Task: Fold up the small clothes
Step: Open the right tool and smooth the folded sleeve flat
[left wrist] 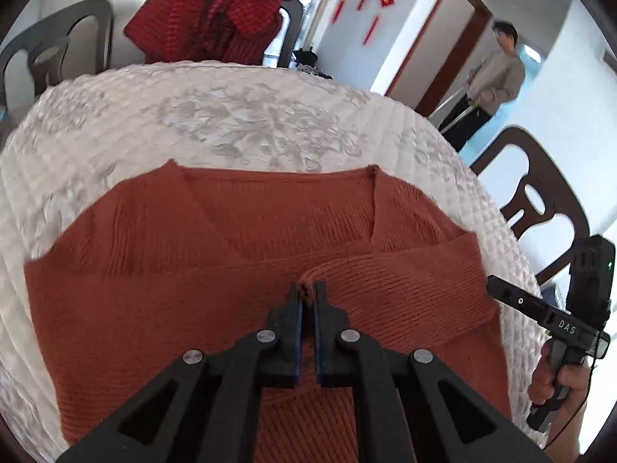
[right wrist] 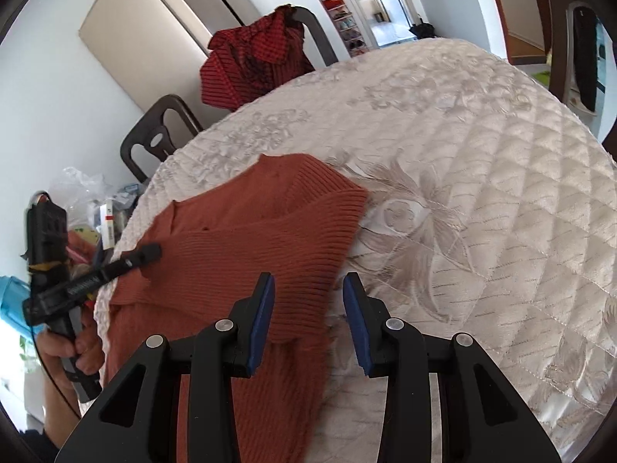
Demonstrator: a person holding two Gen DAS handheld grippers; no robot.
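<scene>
- Rust knit sweater lies flat on quilted table cover, neckline far side, hem toward the cams
- One sleeve is folded across the chest, cuff end bunched in the L gripper; jaws pinched tight on that bit of knit, no gap visible betw pads
- R gripper hangs over the sweater's side edge w/ fingers apart, nothing betw them; blue pads clear of the fabric as far as I can tell
- Step in hand, my read: laying the sleeve over the body for the fold
- To do it well: carry cuff low & straight across so the sleeve lands parallel to the hem, no twist; set it down before letting go, else knit springs back
- Keep pinch on cuff only; grabbing the layer underneath would drag the body & wreck the flat lay
- R side could pin or smooth the edge near its pads if the body creeps
- Pose: L gripper tilted down-fwd at the sweater's middle, fingertips at fabric level; R gripper angled down too, beside the table edge, held by a hand on its grip
- Red checked garment draped on a far chair, well apart, prob next
</scene>
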